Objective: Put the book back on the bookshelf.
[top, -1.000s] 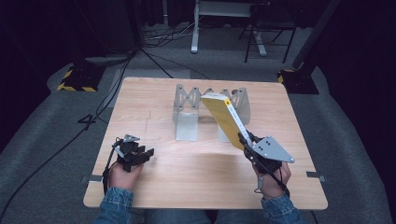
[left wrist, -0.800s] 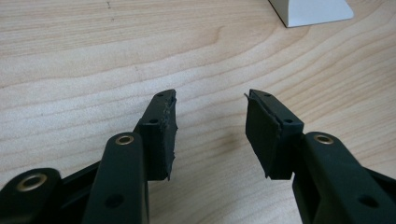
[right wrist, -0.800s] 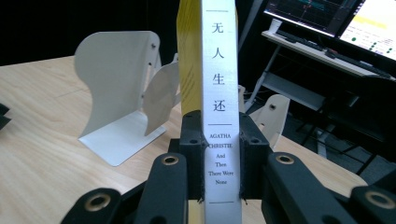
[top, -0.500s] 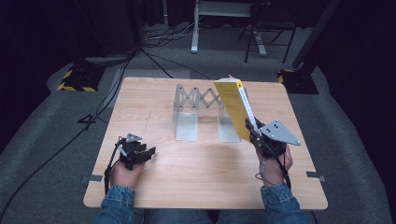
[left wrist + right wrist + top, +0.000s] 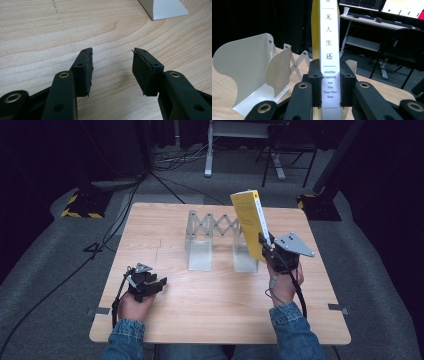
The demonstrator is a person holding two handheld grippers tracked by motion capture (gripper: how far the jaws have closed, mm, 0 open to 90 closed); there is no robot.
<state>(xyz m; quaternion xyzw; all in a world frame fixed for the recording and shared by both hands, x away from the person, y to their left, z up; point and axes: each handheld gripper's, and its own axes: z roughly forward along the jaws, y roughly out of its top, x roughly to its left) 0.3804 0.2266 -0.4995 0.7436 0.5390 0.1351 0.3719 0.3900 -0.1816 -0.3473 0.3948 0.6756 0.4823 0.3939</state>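
Observation:
A yellow book [image 5: 248, 222] with a white spine [image 5: 329, 50] stands nearly upright in the air over the right end of the white expanding book rack [image 5: 212, 242]. My right gripper [image 5: 267, 249] is shut on the book's lower spine, jaws pressed on both covers [image 5: 331, 87]. The rack's curved dividers [image 5: 244, 67] stand to the left of the book in the right gripper view. My left gripper [image 5: 150, 285] rests low at the table's front left, open with nothing between its pads [image 5: 112, 72], only bare wood beneath.
The wooden table [image 5: 165, 227] has free room left of the rack and along the front. A rack foot [image 5: 162, 8] lies ahead of the left gripper. Beyond the table stand a desk with monitors [image 5: 387, 15], cables and stand bases on the floor [image 5: 80, 205].
The right gripper has lifted the yellow book and turned it from a leftward lean to nearly upright, moving right and slightly away. The left gripper has stayed in place.

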